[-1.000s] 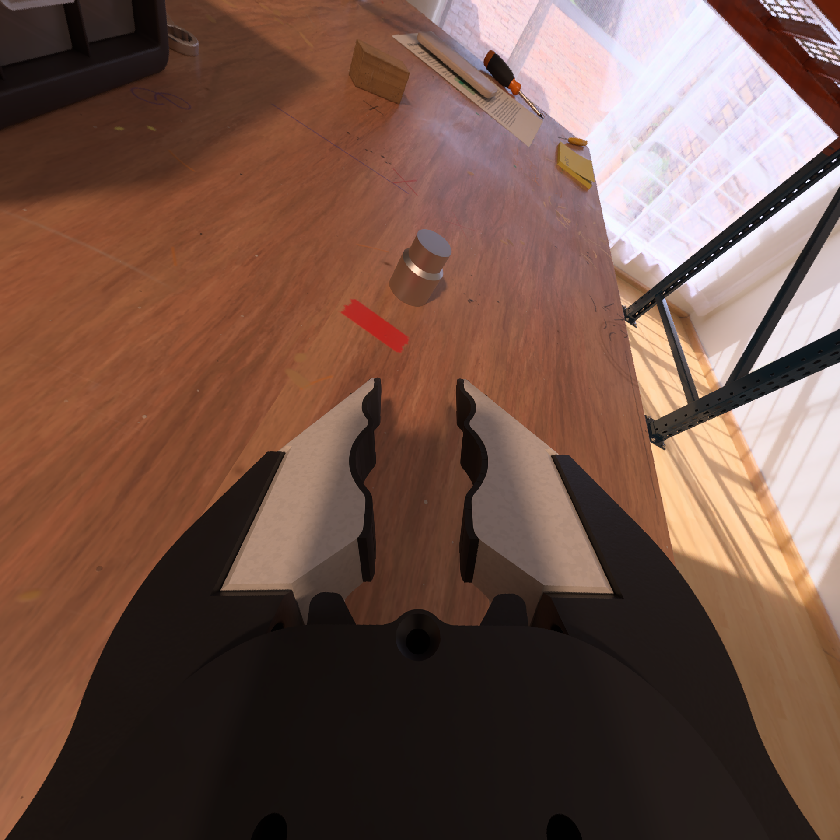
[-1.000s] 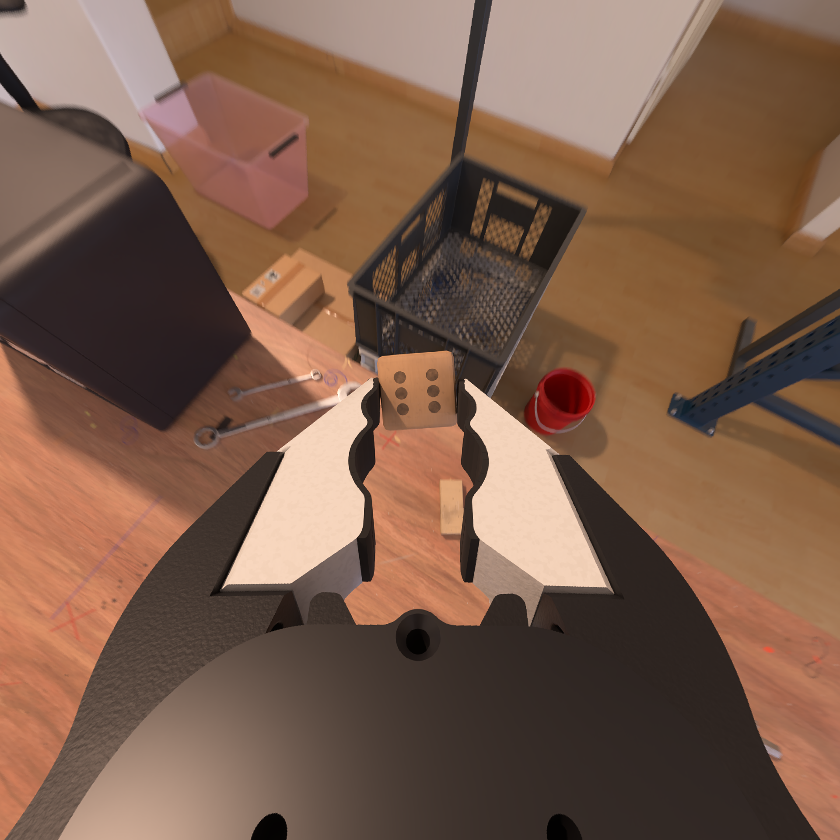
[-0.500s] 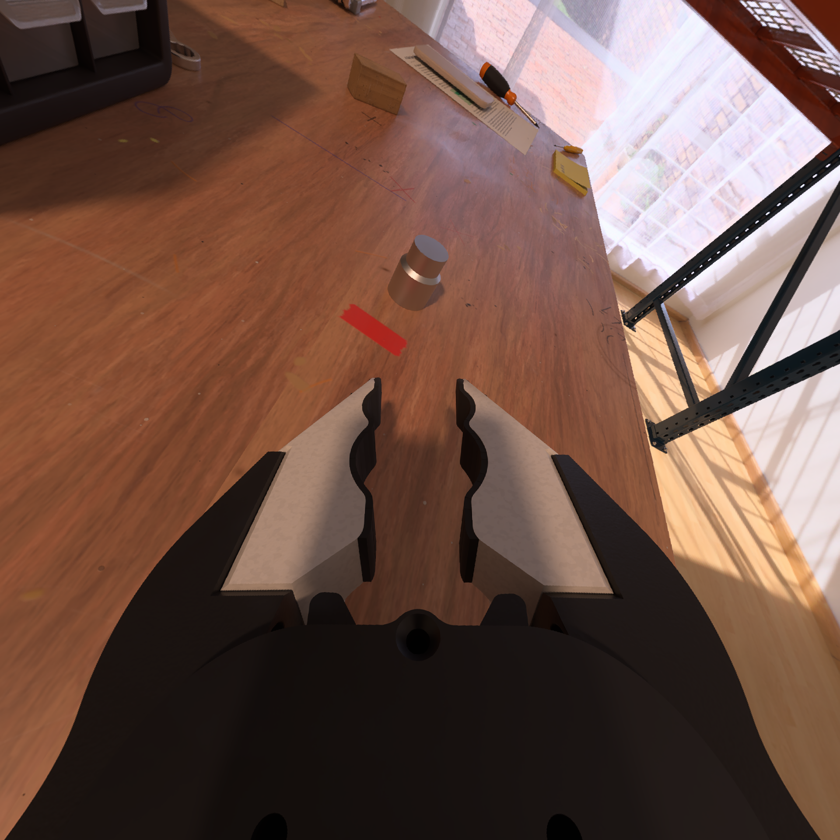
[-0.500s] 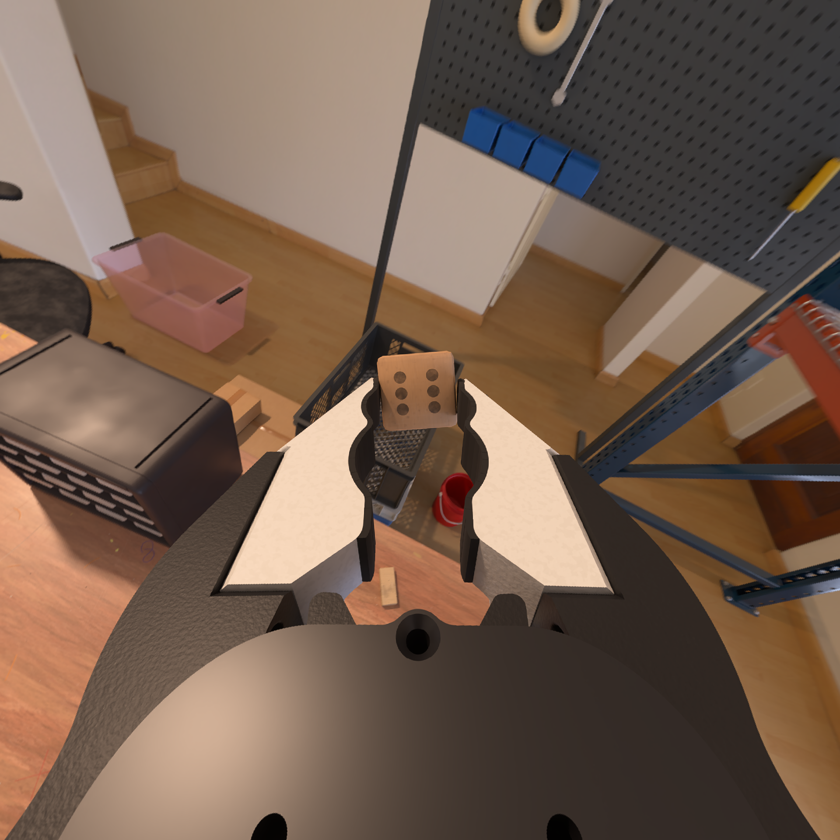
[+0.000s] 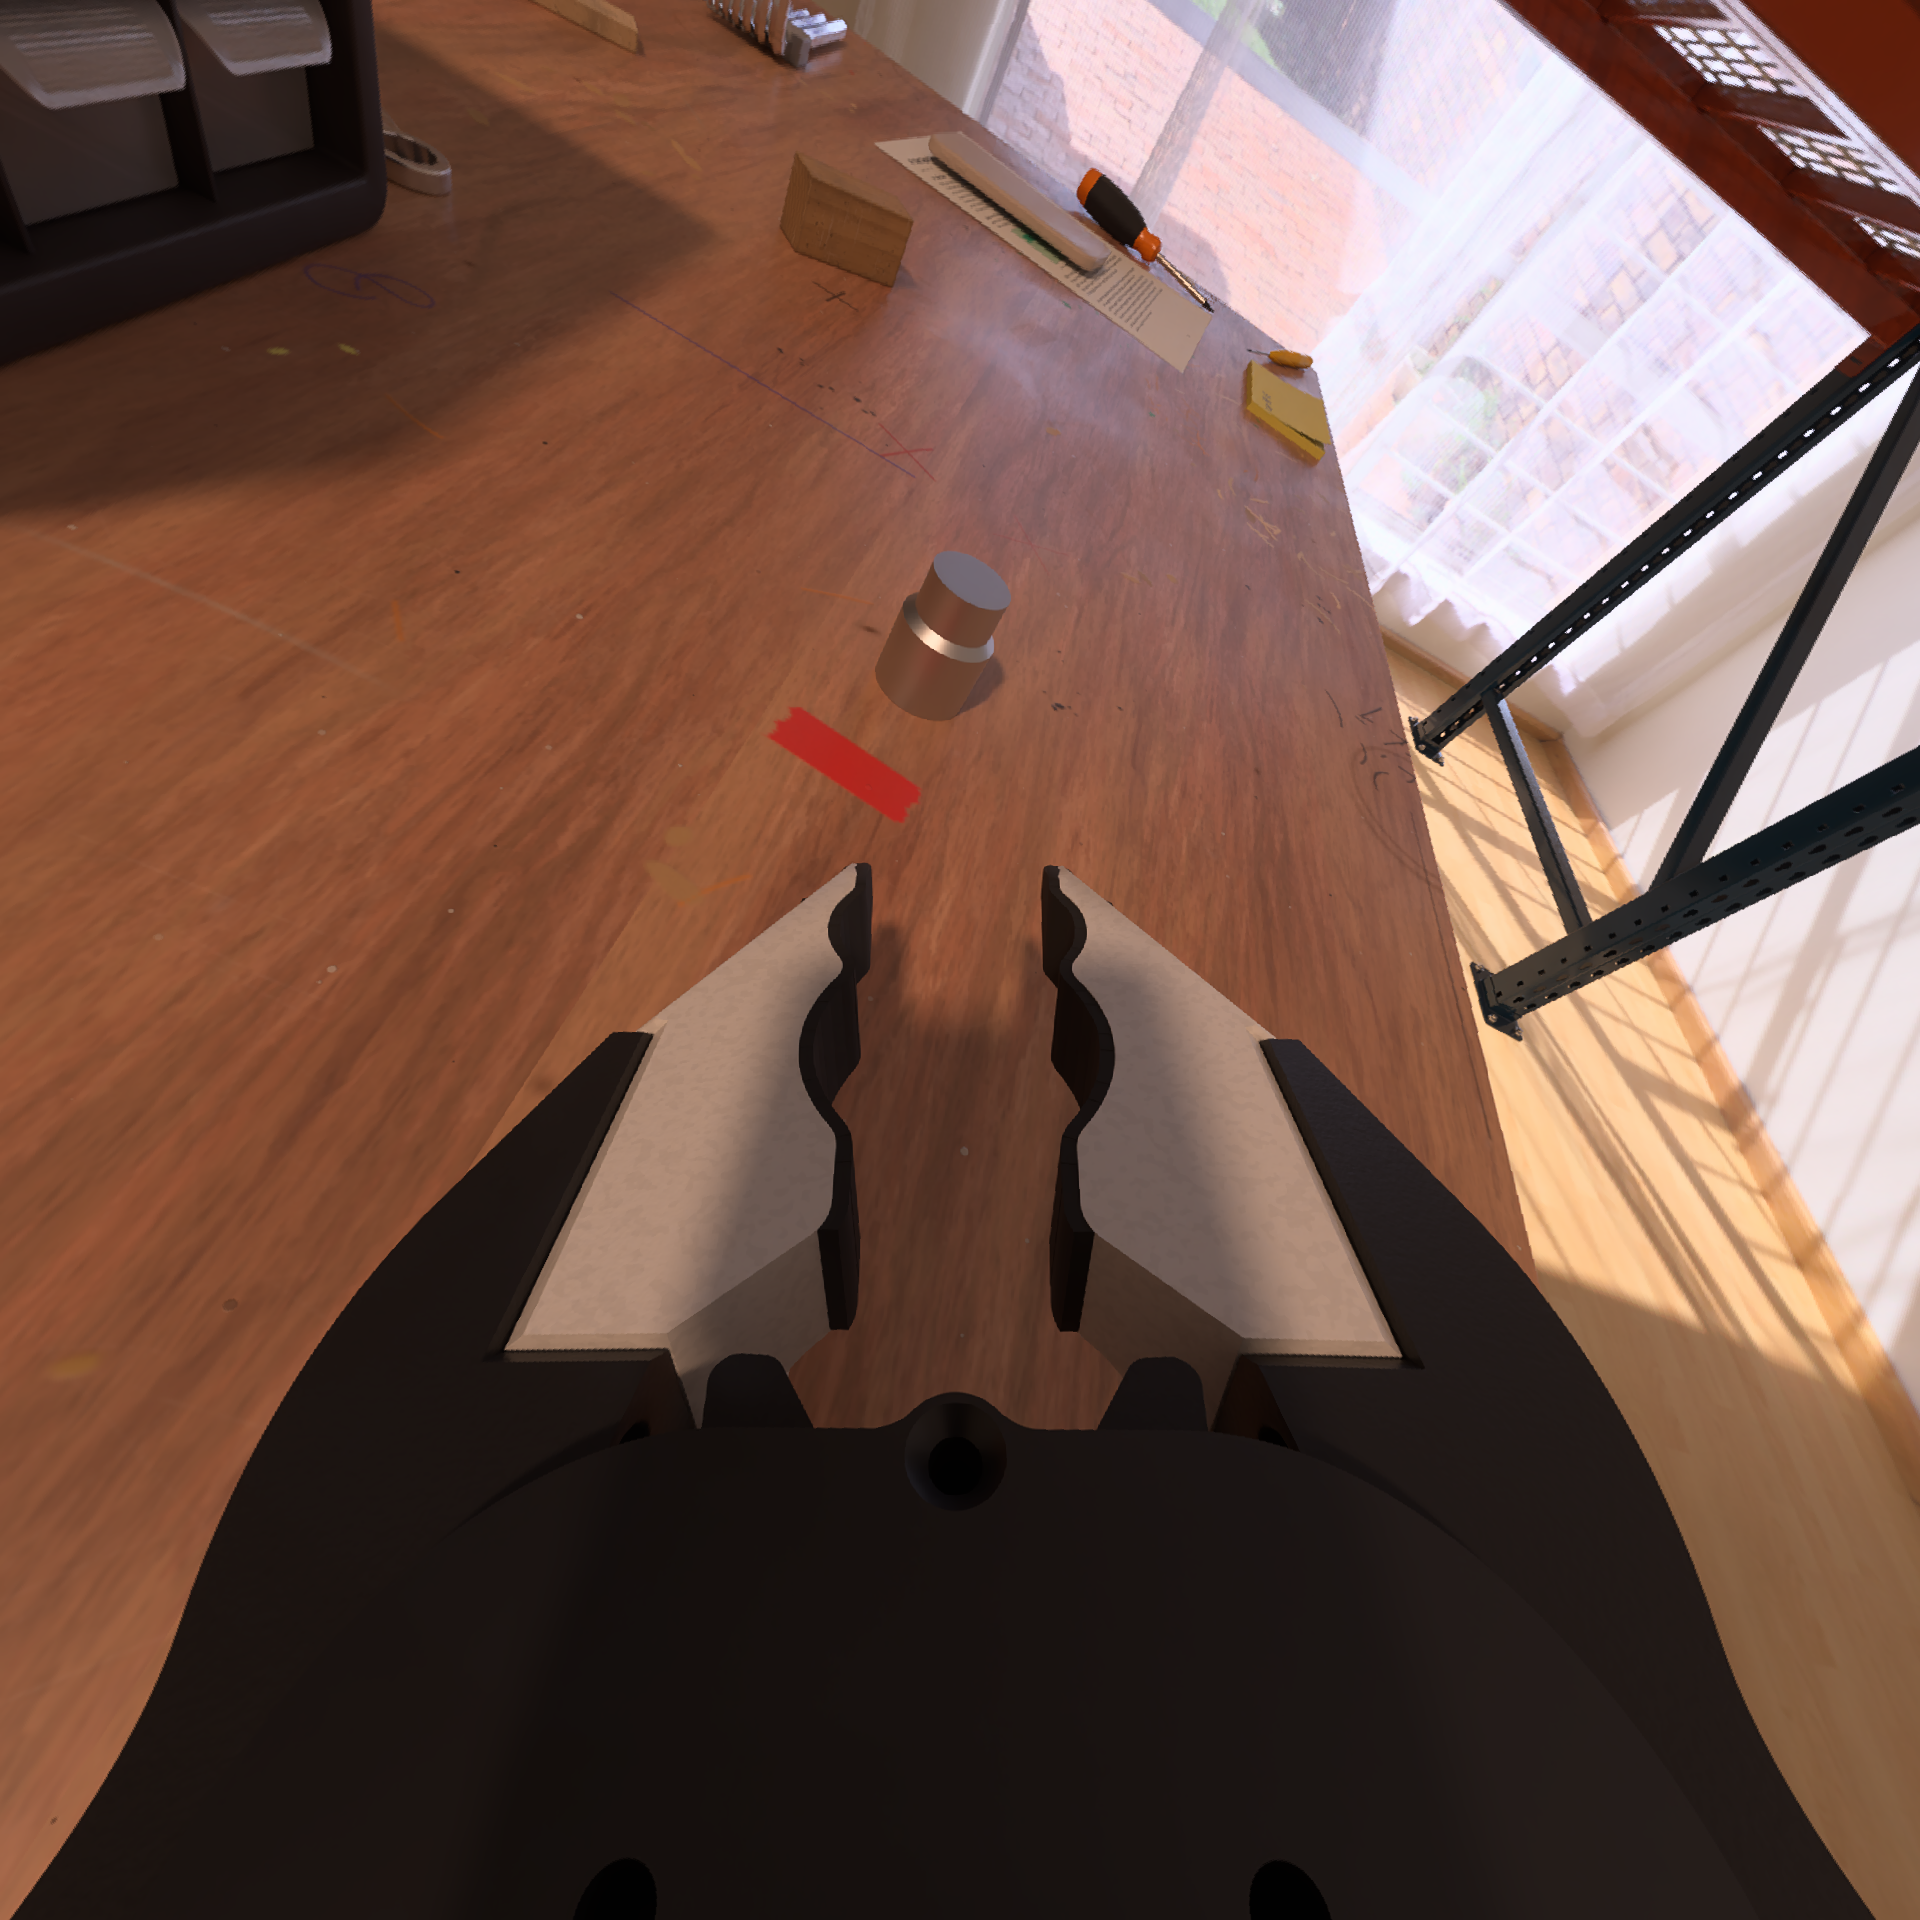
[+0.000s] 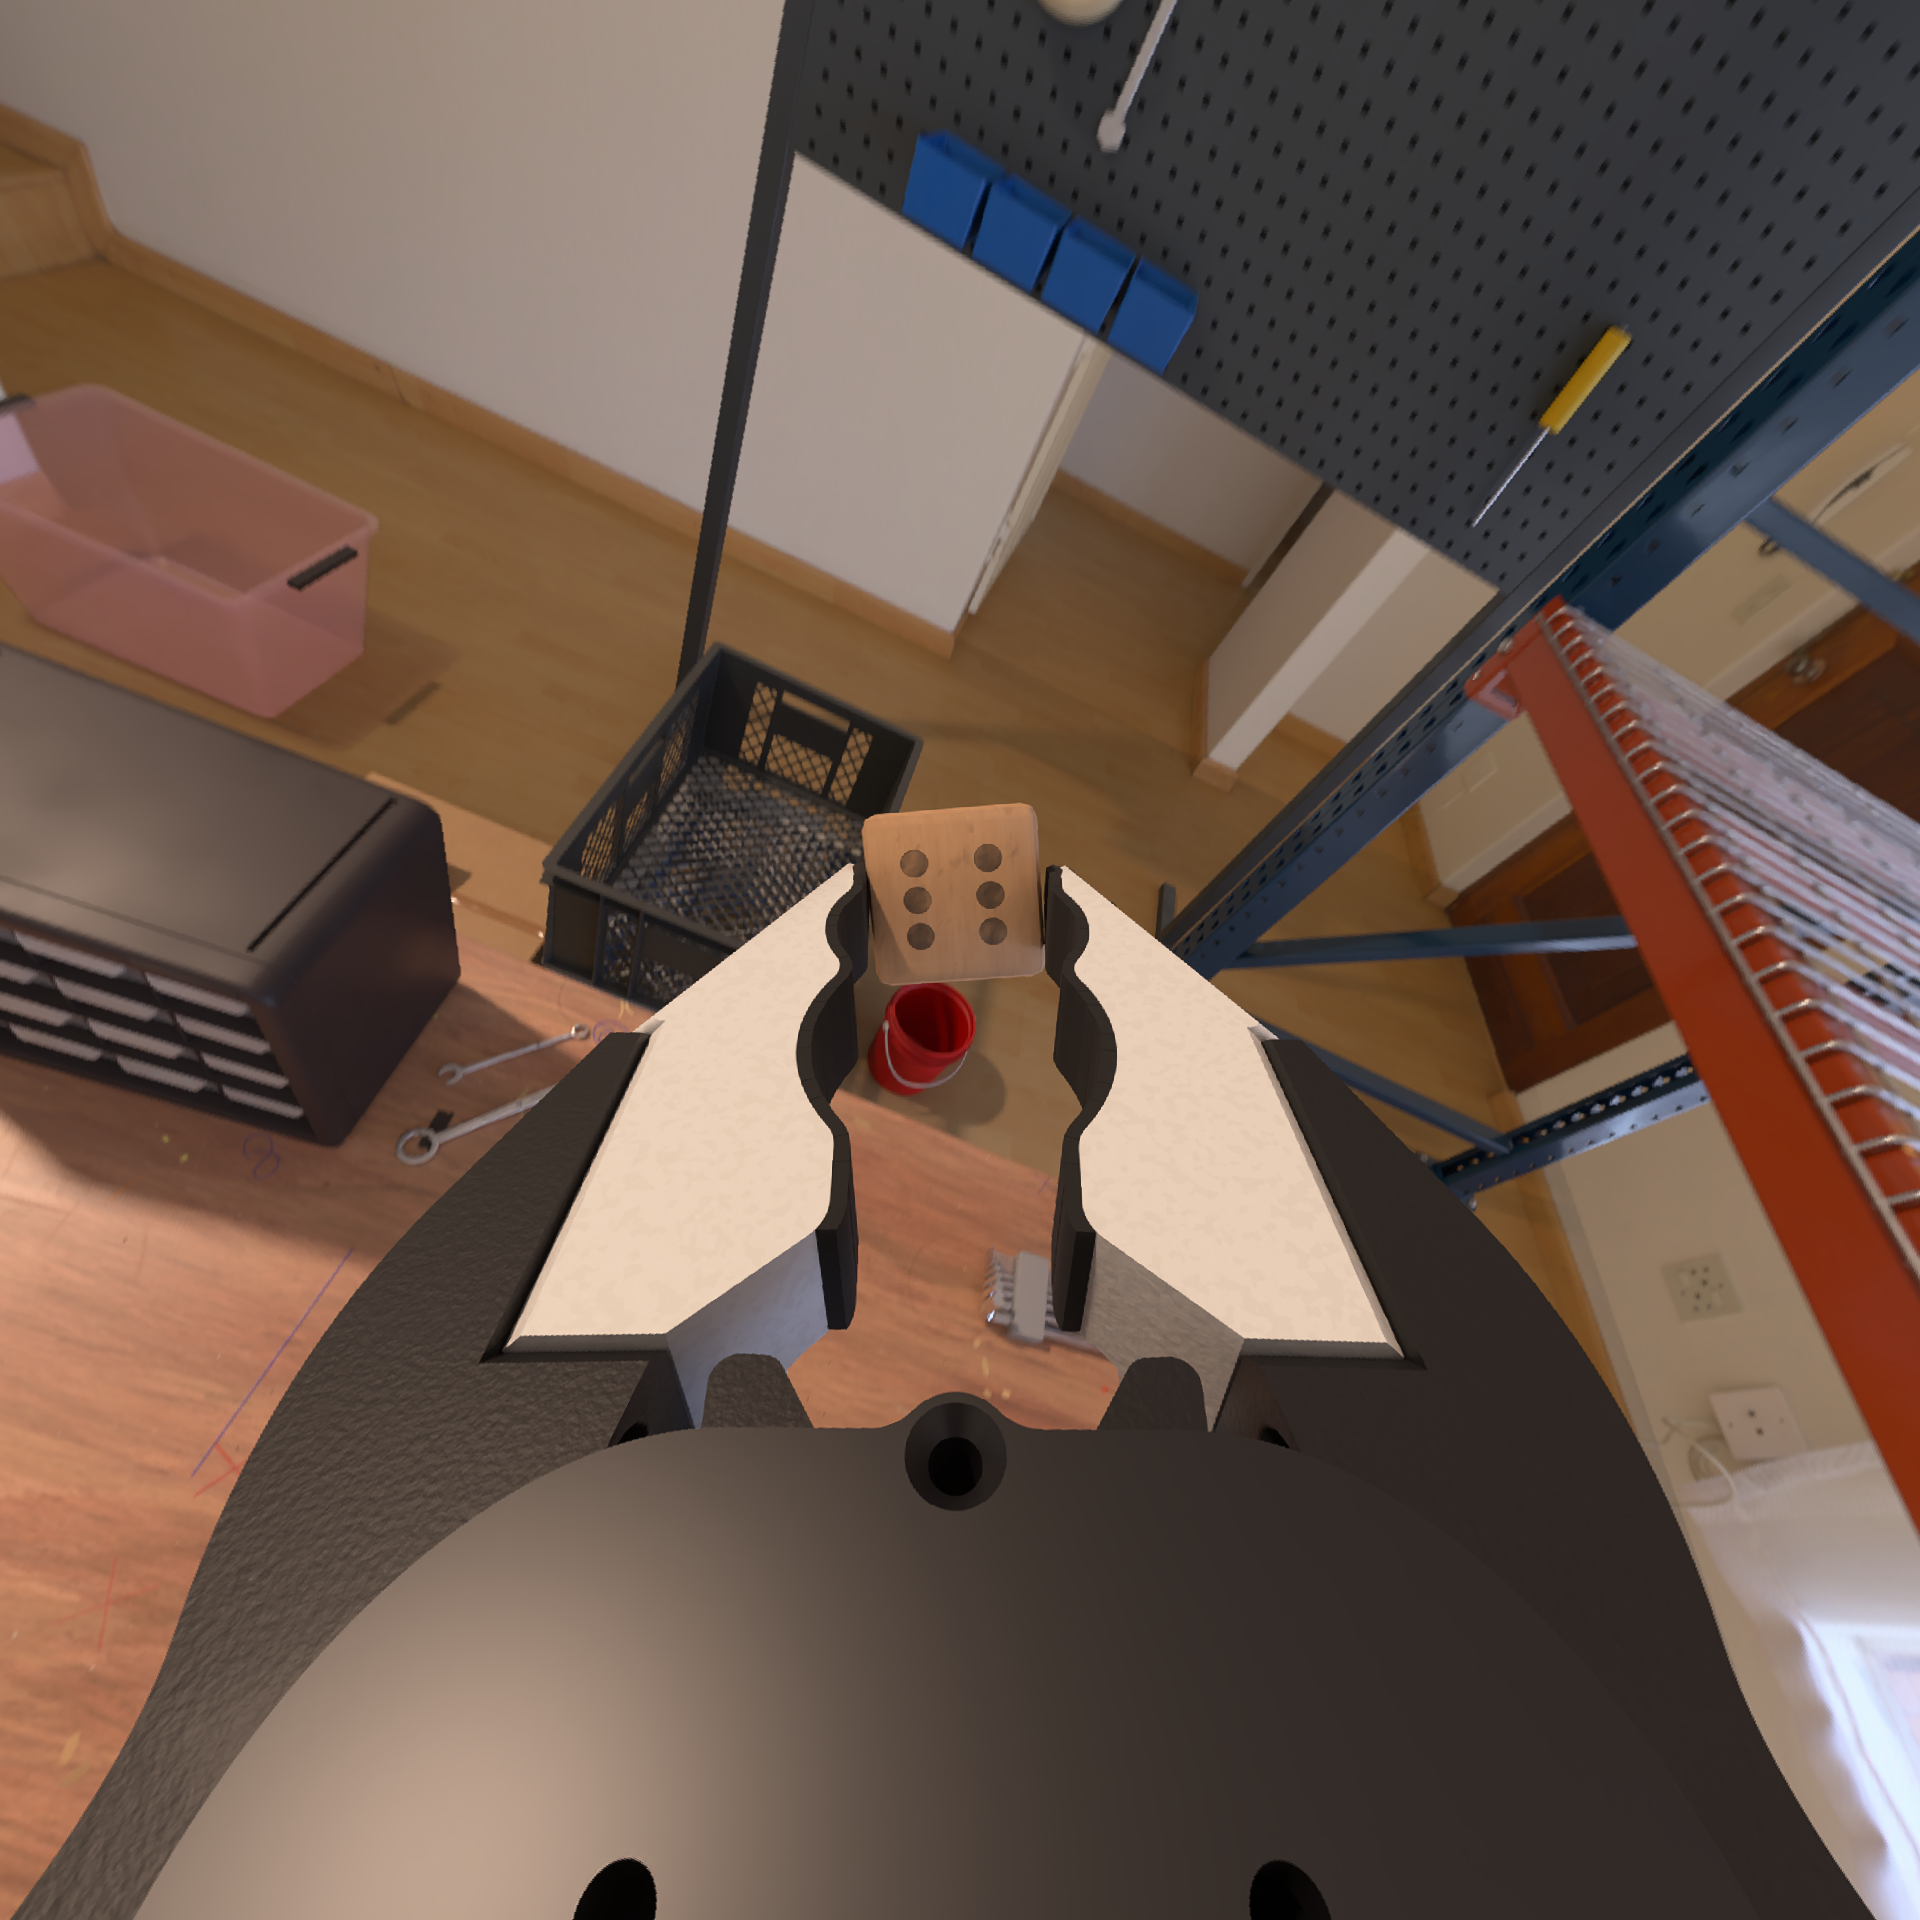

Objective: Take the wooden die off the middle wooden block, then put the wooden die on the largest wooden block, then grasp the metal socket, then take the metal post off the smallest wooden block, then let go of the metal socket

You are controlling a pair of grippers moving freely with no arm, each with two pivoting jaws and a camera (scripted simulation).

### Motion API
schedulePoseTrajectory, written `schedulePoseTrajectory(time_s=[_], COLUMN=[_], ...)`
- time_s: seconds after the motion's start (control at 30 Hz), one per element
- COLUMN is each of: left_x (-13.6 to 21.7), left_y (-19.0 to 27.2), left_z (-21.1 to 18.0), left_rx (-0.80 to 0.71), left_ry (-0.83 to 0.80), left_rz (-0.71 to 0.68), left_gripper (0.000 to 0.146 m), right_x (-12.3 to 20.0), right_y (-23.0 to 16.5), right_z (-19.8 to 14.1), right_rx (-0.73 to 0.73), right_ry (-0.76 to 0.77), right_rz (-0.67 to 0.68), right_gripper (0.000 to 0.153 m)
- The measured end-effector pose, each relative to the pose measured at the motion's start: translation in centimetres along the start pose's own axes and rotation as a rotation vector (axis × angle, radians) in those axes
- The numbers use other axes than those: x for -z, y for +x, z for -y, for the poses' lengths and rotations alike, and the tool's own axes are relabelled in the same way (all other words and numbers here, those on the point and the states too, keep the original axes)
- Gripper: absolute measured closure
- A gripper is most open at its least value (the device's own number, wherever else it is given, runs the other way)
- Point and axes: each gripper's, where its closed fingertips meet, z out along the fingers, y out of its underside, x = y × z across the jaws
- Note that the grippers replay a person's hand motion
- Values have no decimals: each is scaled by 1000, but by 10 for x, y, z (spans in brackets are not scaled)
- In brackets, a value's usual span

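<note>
Wooden die point(image 6: 952, 894) clamped between right gripper point(image 6: 952, 914) fingertips, now carried higher, off the bench point(image 6: 156, 1351); lift complete, placement pending. Left gripper point(image 5: 954, 883) jaws apart, empty, now farther from metal socket point(image 5: 943, 636) beyond red tape point(image 5: 844, 764).
</note>
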Motion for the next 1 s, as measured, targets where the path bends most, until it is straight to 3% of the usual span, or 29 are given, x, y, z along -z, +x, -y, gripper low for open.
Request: schedulePoseTrajectory(time_s=[0.2,0.5,1.0], left_x=[1,1,0], left_y=[0,0,-1], left_z=[1,0,0], left_rx=[-5,-3,-2], left_ry=[9,5,-3], left_rz=[3,8,11], left_gripper=[114,114,114], right_x=[-12,-16,-58], right_y=[-32,-73,-105], right_z=[-57,-89,-241], right_rx=[-61,-86,-399], right_ry=[-22,-40,-134], right_rz=[55,117,266], right_gripper=[119,119,119])
